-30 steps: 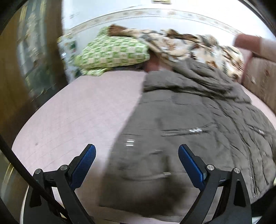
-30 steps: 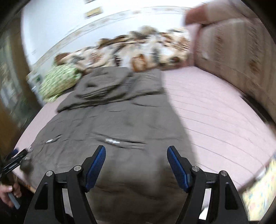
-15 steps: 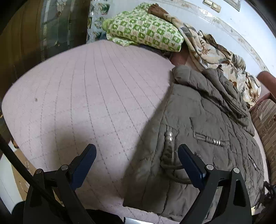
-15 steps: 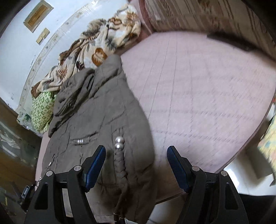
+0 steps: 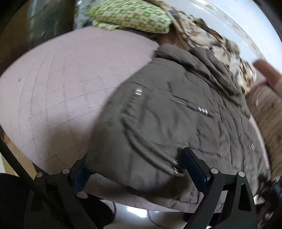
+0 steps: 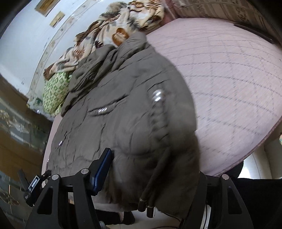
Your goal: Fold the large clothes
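Where the earlier frames show both grippers held above the bed with open air between their pads, both now sit lower at the near hem of the jacket [image 5: 176, 112], with cloth between the fingers. The left gripper [image 5: 135, 169] stands wide, straddling the hem's left corner; its left pad is mostly hidden under the fabric, and whether either pad presses is hard to tell. The right gripper [image 6: 151, 174] straddles the right corner; its jaws are closing, the left pad lies against the cloth, and the right pad is covered by it.

Jacket: grey-brown, quilted, lying flat on the pink bed [image 5: 61, 84], collar at the far end, hem hanging over the near edge. Metal snaps glint on the pockets. A drawcord with dark ends dangles from the hem in the right view.

Far side: a green pillow [image 5: 130, 15] and a floral blanket [image 6: 109, 35] against the wall. Both views are motion-blurred, so seams and stitching are smeared. The left gripper shows at the lower left of the right view.
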`<action>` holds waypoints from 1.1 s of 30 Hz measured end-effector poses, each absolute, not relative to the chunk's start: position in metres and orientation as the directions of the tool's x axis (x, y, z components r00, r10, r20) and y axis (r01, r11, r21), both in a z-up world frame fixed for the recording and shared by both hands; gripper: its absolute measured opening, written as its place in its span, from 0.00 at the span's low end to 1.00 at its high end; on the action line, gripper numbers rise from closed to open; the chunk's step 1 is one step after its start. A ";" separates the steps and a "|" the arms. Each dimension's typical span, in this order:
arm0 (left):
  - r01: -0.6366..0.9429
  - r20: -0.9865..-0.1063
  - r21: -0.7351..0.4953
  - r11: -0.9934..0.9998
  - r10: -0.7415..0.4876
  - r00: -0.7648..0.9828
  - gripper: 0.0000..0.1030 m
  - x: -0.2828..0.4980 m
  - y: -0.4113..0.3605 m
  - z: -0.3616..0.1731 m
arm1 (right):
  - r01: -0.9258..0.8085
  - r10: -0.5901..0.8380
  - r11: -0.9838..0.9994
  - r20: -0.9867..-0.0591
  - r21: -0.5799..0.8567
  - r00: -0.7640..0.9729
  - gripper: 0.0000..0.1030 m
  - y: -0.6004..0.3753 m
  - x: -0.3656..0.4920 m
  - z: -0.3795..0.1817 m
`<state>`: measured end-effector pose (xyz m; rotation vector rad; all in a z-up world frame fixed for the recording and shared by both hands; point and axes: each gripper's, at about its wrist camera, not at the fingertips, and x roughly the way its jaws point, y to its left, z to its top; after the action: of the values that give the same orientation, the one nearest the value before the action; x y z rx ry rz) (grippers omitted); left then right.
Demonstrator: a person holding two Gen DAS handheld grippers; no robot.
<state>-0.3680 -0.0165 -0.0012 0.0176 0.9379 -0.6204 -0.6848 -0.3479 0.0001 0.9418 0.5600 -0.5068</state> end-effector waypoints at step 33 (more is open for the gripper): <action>0.564 -0.722 -0.010 0.826 -0.396 0.568 0.82 -0.389 -0.053 -0.005 | 0.629 -0.204 0.547 -0.640 0.553 0.740 0.46 -0.347 -0.671 -0.006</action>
<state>-0.3890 -0.0526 -0.0047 0.2323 0.7842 -0.5696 -0.6712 -0.3466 -0.0059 0.8587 0.5525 -0.5243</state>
